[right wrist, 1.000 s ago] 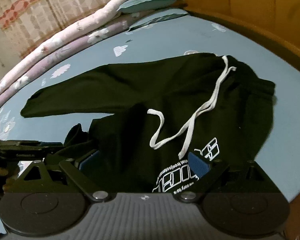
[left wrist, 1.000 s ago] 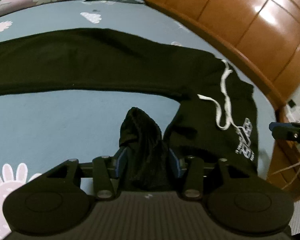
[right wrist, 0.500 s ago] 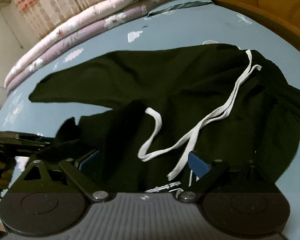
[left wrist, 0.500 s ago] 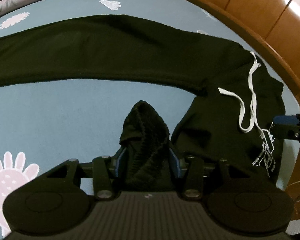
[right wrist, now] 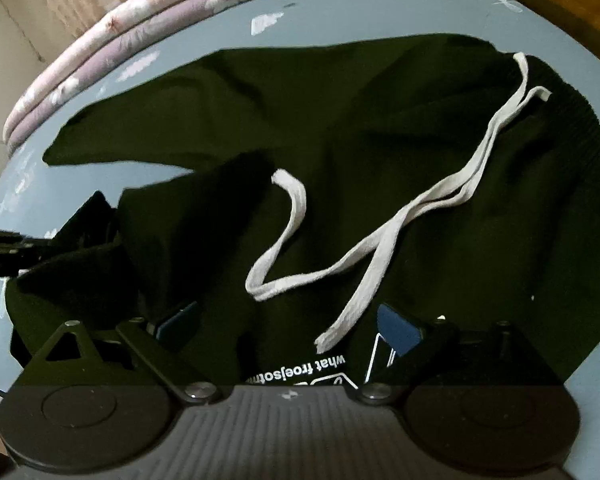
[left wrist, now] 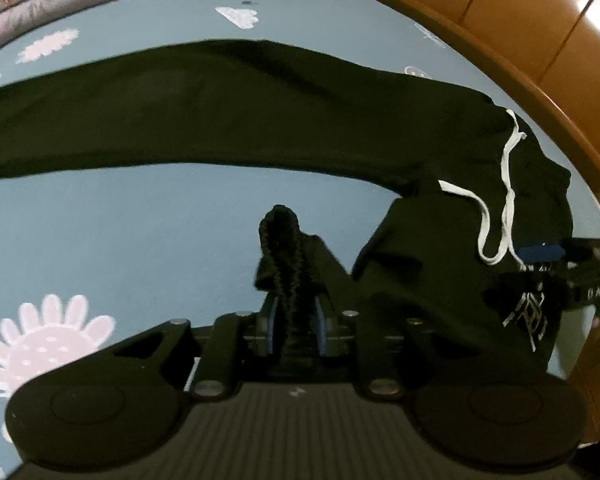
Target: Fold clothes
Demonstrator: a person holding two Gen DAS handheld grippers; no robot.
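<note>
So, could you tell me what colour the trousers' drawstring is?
White, clearest in the right wrist view: flat woven drawstring.

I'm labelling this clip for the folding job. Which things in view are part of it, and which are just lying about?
Part of the job:
- black sweatpants with white drawstring
- left tool, shut on a trouser cuff
- right tool, open over the waistband area

Lying about:
- folded floral quilts
- blue bedsheet
- wooden headboard

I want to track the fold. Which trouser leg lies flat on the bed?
The far leg, stretched flat across the blue sheet. The near leg is bunched between the left fingers.
</note>
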